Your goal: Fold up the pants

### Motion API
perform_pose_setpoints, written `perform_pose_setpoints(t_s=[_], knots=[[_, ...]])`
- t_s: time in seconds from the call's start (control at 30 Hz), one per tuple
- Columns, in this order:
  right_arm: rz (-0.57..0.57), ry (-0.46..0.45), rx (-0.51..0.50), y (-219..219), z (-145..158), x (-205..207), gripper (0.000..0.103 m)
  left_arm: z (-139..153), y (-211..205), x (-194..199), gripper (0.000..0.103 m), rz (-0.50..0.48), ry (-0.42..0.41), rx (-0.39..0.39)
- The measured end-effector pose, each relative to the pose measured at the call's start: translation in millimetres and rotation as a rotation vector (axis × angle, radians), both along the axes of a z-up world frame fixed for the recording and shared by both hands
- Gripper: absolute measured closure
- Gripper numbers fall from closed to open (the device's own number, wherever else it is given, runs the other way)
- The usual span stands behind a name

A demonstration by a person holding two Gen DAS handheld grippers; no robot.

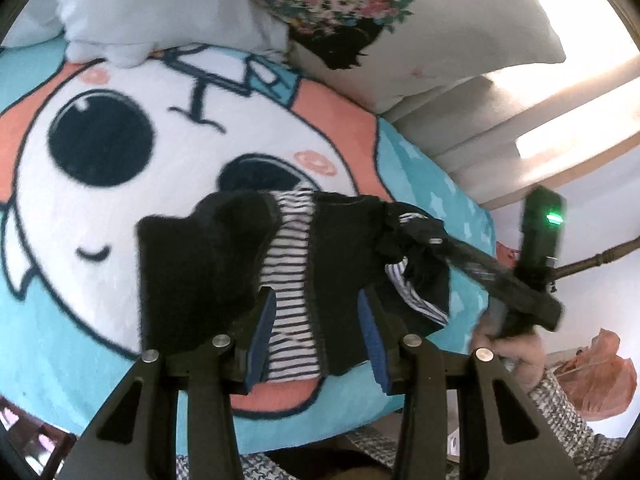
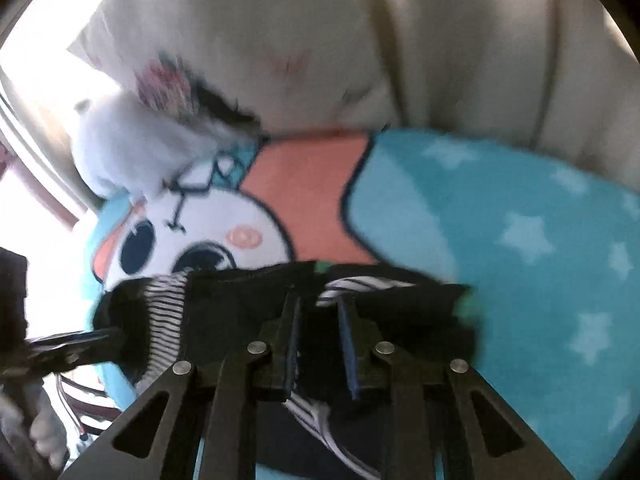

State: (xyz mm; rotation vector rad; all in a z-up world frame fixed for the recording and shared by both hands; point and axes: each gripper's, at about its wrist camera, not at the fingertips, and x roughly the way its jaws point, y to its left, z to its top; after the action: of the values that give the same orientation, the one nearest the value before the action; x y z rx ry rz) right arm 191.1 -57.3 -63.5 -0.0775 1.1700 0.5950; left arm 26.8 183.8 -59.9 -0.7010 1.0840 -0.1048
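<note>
Black pants with striped lining bunched on cartoon blanket, left gripper spread open around the near edge, right gripper clamped on the right end, blurred, fabric under its fingers hidden, floral pillow far, partly cut off.

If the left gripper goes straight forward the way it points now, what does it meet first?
Most likely the pants: their black and striped cloth already lies between the open fingers of the left gripper. Behind is the blanket; depth is unclear.

Window glare, motion blur, fisheye edges.
</note>
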Motion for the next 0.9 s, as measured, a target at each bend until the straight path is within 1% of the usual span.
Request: perform_pose_setpoints(t_s=[0.07,0.1,0.17,0.2,0.23,0.27,0.33,0.37,0.4,0.47,0.5,0.53,0.57,0.6,0.63,0.67,0.7,0.77,0.8,0.9], knots=[[0.030,-0.001,-0.084,14.3,-21.0,-1.2,0.080,0.8,3.9,-6.6,0.062,0.017,0.001,0.014],[0.048,-0.041,-0.109,20.9,-23.3,-4.3,0.079,1.8,6.3,-9.9,0.062,0.025,0.000,0.016],[0.067,-0.036,-0.135,24.0,-18.0,-2.4,0.079,6.6,13.0,-19.0,0.061,0.054,-0.014,0.017],[0.059,-0.030,-0.106,20.0,-8.1,-3.3,0.079,8.3,15.9,-23.0,0.061,0.068,-0.019,0.017],[0.053,-0.030,-0.053,13.3,5.3,-6.5,0.079,10.3,20.5,-28.8,0.061,0.093,-0.023,0.021],[0.053,-0.033,-0.028,9.2,14.1,-9.9,0.077,11.6,23.9,-32.6,0.061,0.114,-0.024,0.026],[0.046,-0.038,-0.006,-4.6,26.4,-22.1,0.065,13.8,29.9,-42.4,0.061,0.151,-0.021,0.048],[0.034,-0.034,0.003,-10.2,27.4,-27.5,0.055,13.8,31.7,-45.9,0.061,0.168,-0.014,0.059],[0.020,-0.015,0.017,-15.1,21.9,-32.1,0.050,13.4,33.8,-51.1,0.061,0.192,-0.001,0.073],[0.018,0.052,0.009,-19.7,0.0,-40.4,0.050,11.6,36.4,-59.2,0.061,0.229,0.026,0.086],[0.011,0.079,-0.033,-21.1,-16.6,-43.3,0.050,9.9,37.7,-63.1,0.061,0.249,0.043,0.090],[0.002,0.076,-0.050,-21.9,-26.1,-46.4,0.049,8.0,39.8,-70.0,0.061,0.272,0.065,0.092],[-0.001,0.037,-0.025,-23.9,-24.4,-50.2,0.045,7.3,41.3,-74.3,0.061,0.284,0.074,0.089],[0.001,0.050,-0.019,-21.6,-26.8,-48.7,0.039,6.5,42.7,-78.6,0.061,0.294,0.080,0.085],[-0.002,0.055,-0.016,-20.0,-27.1,-48.4,0.037,6.6,44.4,-84.1,0.061,0.304,0.086,0.085],[0.004,0.062,-0.015,-17.1,-27.5,-48.3,0.029,7.5,45.8,-87.2,0.061,0.309,0.086,0.089],[0.019,0.063,-0.004,-13.4,-29.0,-49.5,0.018,8.6,47.6,-90.1,0.061,0.315,0.084,0.093],[0.047,0.055,0.006,-6.9,-30.9,-53.3,0.006,10.6,52.3,-92.6,0.061,0.327,0.077,0.092],[0.063,0.039,-0.008,0.3,-33.6,-56.5,0.003,12.0,53.8,-92.9,0.060,0.332,0.073,0.091],[0.093,0.023,-0.067,11.6,-36.4,-59.2,0.001,16.5,63.8,-94.0,0.058,0.345,0.057,0.095]])
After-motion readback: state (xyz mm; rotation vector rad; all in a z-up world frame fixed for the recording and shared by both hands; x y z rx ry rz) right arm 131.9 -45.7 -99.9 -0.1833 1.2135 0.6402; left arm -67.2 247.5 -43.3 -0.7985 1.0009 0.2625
